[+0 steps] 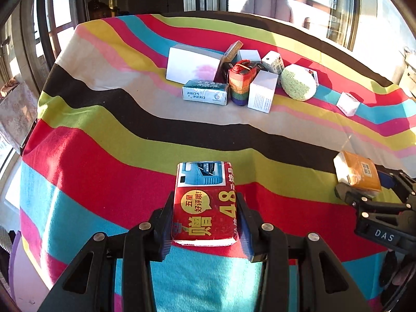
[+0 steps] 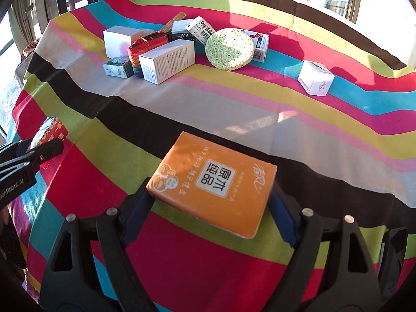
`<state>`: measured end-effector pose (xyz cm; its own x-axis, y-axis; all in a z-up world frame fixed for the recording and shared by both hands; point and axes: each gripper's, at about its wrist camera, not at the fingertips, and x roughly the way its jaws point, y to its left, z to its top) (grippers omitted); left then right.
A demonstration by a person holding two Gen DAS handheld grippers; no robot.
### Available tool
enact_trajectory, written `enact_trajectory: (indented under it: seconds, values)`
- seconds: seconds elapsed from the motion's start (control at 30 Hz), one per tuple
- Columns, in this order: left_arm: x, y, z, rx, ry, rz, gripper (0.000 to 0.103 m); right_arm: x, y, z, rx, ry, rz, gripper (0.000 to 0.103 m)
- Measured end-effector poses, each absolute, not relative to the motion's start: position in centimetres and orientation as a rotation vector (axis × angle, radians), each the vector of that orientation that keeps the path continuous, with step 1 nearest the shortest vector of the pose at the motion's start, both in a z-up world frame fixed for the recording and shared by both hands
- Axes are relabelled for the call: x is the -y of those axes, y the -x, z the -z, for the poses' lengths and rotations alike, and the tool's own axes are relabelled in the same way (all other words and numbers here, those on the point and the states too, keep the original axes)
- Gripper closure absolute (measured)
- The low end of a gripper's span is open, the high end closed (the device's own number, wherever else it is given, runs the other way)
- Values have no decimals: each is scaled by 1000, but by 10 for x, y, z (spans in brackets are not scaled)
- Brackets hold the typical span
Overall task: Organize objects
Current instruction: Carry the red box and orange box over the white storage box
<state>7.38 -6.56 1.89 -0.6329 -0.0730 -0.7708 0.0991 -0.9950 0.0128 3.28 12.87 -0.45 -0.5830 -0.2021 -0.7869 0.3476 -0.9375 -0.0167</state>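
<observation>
- A red pack (image 1: 205, 205) with yellow print sits clamped between the pads of the left hand-held gripper (image 1: 205, 223), above the striped cloth (image 1: 104, 156) near the tabletop's front edge.
- An orange tissue pack (image 2: 215, 182) is gripped, tilted, across its width by the right hand-held gripper (image 2: 210, 208), its jaws spread wide around it.
- Farther back on the cloth lies a cluster: a large white box (image 1: 189, 65), a green-and-white pack (image 1: 205, 92), a rainbow strap roll (image 1: 240, 83), a tall white box (image 1: 261, 91) and a speckled green sponge (image 1: 299, 82).
- A small white box (image 2: 316, 78) stands apart to the right of that cluster.
</observation>
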Motion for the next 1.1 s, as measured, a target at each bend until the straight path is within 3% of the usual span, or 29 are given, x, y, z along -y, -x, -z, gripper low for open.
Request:
enact_trajectory:
  seconds: [0.3,1.1]
  values:
    - [51,-110,-22,35,-1298,2788,60,-139,-51,1,-207,-1222,2554,18]
    - [88,-168,-17,-45,-1307,2772,60,-88,-128,-14,-363,-1121,2414,18]
